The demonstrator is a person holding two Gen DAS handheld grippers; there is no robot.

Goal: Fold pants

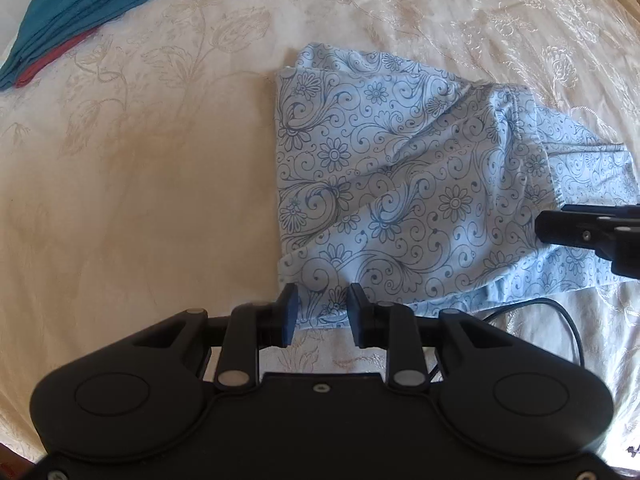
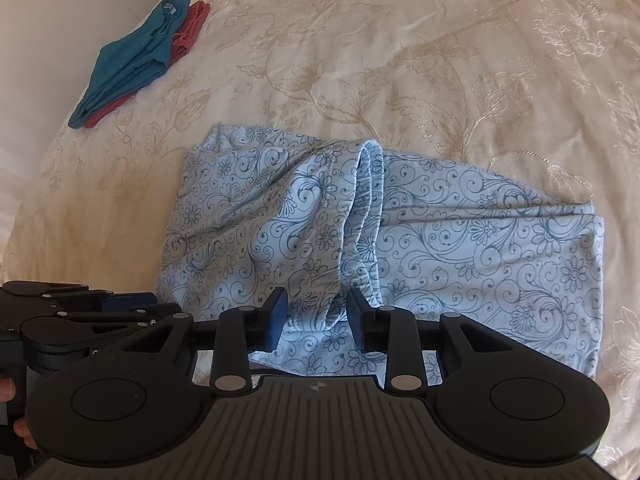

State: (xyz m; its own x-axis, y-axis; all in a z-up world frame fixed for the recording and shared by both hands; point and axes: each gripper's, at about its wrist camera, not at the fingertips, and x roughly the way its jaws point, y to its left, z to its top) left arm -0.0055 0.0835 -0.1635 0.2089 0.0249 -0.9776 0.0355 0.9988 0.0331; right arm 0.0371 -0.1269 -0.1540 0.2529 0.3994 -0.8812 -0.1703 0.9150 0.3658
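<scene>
Cream bedspread (image 1: 140, 200) with a woven pattern of flowers and leaves covers the bed and fills the background of both views. On it lie the pants (image 1: 400, 184), light blue with a dark blue print of scrolls and small flowers. They are partly folded: one layer lies over another, and a hemmed edge makes a raised ridge across the middle of the cloth, clear in the right wrist view (image 2: 360, 216). The pants rest flat on the bedspread, in the middle of the bed.

The left gripper (image 1: 322, 314) points steeply down at the near left corner of the pants. Its fingers (image 1: 289, 312) stand partly open with a clear gap, and the cloth edge is seen between them, but the pads do not press on it. The right gripper (image 2: 318, 314) is over the near edge of the pants, close to the ridge. Its fingers (image 2: 276, 316) are also partly open, with cloth visible in the gap and nothing held.

Both grippers are near each other; each one shows at the side of the other's view. A black cable (image 1: 560, 320) lies on the bedspread just beside the near edge of the pants.

Far at the upper left, well apart from the pants, lies a folded teal garment (image 2: 132, 60) on top of a red garment (image 2: 190, 28).
</scene>
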